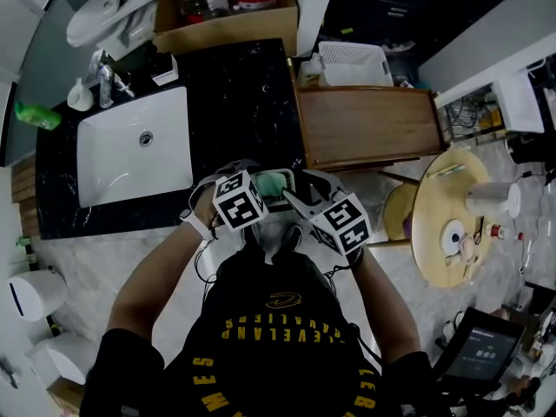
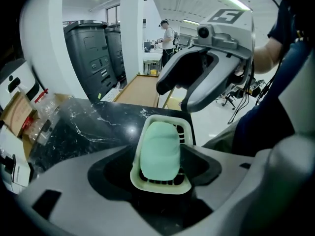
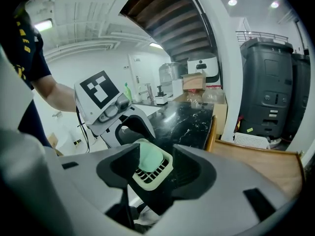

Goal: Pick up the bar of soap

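Observation:
A pale green bar of soap lies in a cream slotted soap dish at the front right corner of the black marble counter. Whether the dish rests on the counter I cannot tell. My left gripper comes from the left with its jaws wide apart. The dish sits between them, its sides close to the pads. My right gripper faces it from the right, jaws apart round the same dish and soap. Each gripper shows just beyond the dish in the other's view.
A white sink with a faucet is set in the counter's left part. A wooden table adjoins the counter on the right, with a white basket behind it. A round table stands further right. A cardboard box holds bottles at the back.

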Demonstrator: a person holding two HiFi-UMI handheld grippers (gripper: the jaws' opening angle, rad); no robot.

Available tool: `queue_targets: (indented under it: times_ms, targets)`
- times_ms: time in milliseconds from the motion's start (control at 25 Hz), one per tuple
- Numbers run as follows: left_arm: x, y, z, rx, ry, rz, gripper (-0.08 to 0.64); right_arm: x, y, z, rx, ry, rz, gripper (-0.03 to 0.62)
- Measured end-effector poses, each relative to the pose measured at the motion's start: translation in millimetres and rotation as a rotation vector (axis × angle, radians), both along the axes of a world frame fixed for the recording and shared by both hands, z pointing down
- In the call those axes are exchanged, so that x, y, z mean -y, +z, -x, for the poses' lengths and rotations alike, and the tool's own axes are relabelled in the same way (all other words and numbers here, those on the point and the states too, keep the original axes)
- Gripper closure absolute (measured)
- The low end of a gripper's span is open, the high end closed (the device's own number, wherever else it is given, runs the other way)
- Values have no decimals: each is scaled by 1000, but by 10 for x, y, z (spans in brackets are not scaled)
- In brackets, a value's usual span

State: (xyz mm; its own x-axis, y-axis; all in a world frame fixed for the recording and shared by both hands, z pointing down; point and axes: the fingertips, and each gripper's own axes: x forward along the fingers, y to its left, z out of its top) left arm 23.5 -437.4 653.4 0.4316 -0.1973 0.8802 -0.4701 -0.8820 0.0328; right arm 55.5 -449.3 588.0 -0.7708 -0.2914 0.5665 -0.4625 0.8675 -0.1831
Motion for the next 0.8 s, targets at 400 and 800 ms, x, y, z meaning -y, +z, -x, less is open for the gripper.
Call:
queue_targets:
  times_ms: [400,800]
  targets:
    - [62,-10,-12,103,41,-131,288,16,51,77,-3,-80,10,383]
    - [61,-17,2,95,45,-198,291,-23,277,242,-107,-221,52,383]
